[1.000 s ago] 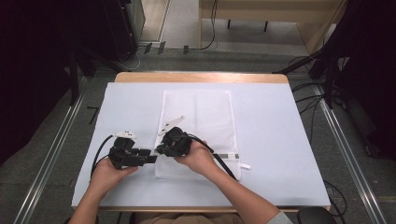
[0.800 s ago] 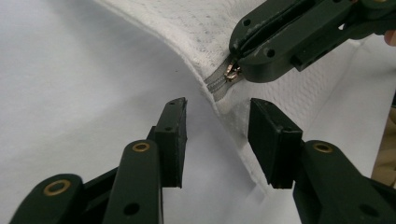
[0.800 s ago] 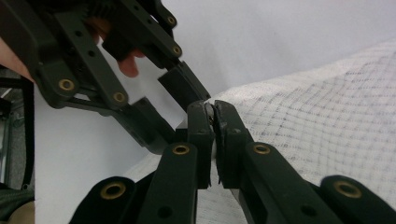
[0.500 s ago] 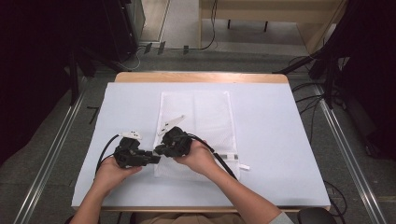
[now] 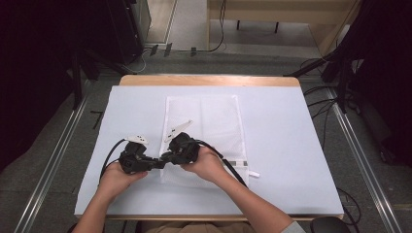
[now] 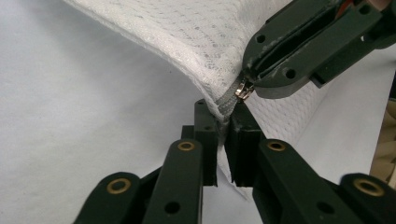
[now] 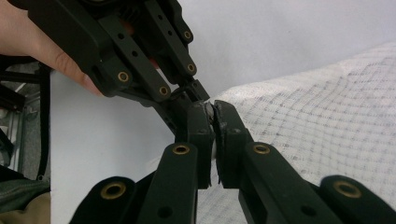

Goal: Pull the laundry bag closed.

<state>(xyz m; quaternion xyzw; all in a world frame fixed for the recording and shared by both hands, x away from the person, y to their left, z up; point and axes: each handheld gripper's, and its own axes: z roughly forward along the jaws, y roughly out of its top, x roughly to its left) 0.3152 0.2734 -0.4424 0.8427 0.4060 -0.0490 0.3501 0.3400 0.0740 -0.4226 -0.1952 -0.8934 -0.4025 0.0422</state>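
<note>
A white mesh zip bag [image 5: 209, 116] lies flat on the white-covered table [image 5: 291, 145]. Its near left corner is lifted between both grippers. My left gripper [image 5: 159, 162] comes in from the left and is shut on the bag's grey zipper end [image 6: 223, 103]. My right gripper [image 5: 168, 157] meets it from the right, shut on the small metal zipper pull [image 6: 243, 90]. In the left gripper view the right gripper [image 6: 250, 79] pinches the pull just above my left gripper [image 6: 223, 116]. In the right gripper view my right gripper [image 7: 214, 116] is closed tip to tip against the left gripper [image 7: 198, 95], with the mesh bag [image 7: 317, 116] to the right.
A small tag [image 5: 243, 163] sticks out at the bag's near right side. Black cables [image 5: 228, 165] trail from both grippers over the table. The wooden table edge [image 5: 209, 80] runs along the far side, and metal rails [image 5: 359, 155] flank the table on the floor.
</note>
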